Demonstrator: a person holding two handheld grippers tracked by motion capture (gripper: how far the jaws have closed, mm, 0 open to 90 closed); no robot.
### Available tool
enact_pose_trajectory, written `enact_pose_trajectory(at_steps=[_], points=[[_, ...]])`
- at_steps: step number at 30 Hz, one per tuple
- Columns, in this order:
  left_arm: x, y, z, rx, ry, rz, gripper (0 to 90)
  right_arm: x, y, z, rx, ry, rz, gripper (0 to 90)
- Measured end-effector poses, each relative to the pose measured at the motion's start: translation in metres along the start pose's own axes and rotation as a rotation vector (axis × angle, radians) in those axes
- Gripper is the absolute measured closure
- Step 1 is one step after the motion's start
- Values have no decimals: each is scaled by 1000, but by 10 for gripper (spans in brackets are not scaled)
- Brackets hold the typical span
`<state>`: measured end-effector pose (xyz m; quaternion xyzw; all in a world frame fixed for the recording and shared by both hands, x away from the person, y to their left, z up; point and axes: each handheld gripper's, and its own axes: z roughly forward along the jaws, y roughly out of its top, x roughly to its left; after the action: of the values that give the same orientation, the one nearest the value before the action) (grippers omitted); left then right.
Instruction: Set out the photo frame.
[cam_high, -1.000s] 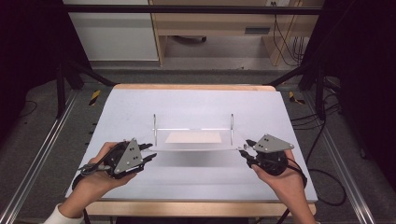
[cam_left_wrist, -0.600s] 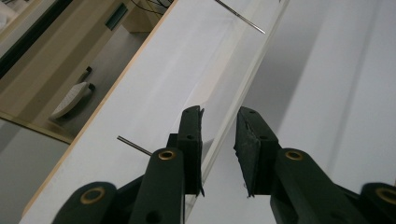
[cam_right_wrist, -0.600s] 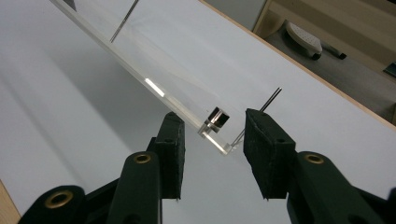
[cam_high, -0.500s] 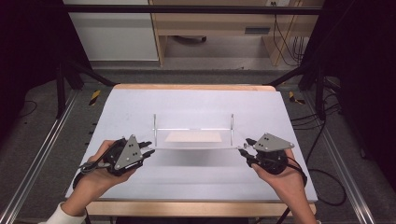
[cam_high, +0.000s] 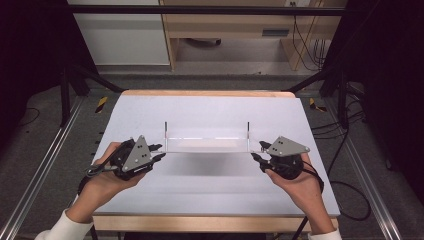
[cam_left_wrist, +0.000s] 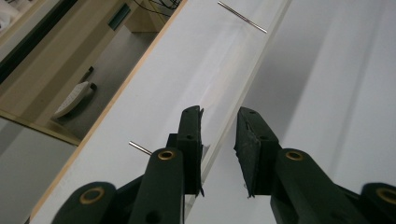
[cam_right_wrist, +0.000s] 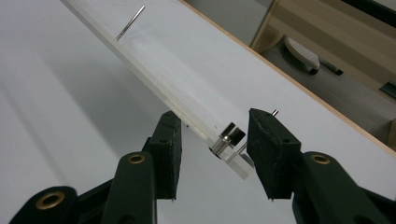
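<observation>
A clear acrylic plate (cam_high: 205, 145) hangs level a little above the white table (cam_high: 210, 200), with its shadow beneath it. Two thin metal pins (cam_high: 165, 131) (cam_high: 248, 131) stand up from its ends. My left gripper (cam_high: 159, 151) is at the plate's left end. In the left gripper view the plate (cam_left_wrist: 224, 65) runs between the jaws of my left gripper (cam_left_wrist: 219, 116), against one pad, with a gap to the other. My right gripper (cam_high: 260, 150) is at the right end. In the right gripper view the plate's corner (cam_right_wrist: 173, 79), with a metal stud (cam_right_wrist: 228, 136), sits between the jaws of my right gripper (cam_right_wrist: 214, 114), with gaps on both sides.
The table has a wooden front edge (cam_high: 200, 222) and far edge. Metal rails (cam_high: 35, 180) run along the floor at the left, and cables (cam_high: 350, 200) lie at the right. A wooden desk (cam_high: 225, 25) stands beyond the table.
Both grippers have edged slightly toward the plate's ends. The plate and its pins stay where they were.
</observation>
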<state>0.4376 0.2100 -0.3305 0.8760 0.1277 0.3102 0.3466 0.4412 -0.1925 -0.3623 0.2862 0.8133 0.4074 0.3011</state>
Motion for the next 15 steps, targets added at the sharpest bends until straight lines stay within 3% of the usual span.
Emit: enact_pose_trajectory(at_steps=[6,15], points=[[20,8,3,-18,0,-35,690,-14,14,4,-4,5,19,560],[52,21,11,-21,7,-48,674,-37,33,14,-14,15,41,574]])
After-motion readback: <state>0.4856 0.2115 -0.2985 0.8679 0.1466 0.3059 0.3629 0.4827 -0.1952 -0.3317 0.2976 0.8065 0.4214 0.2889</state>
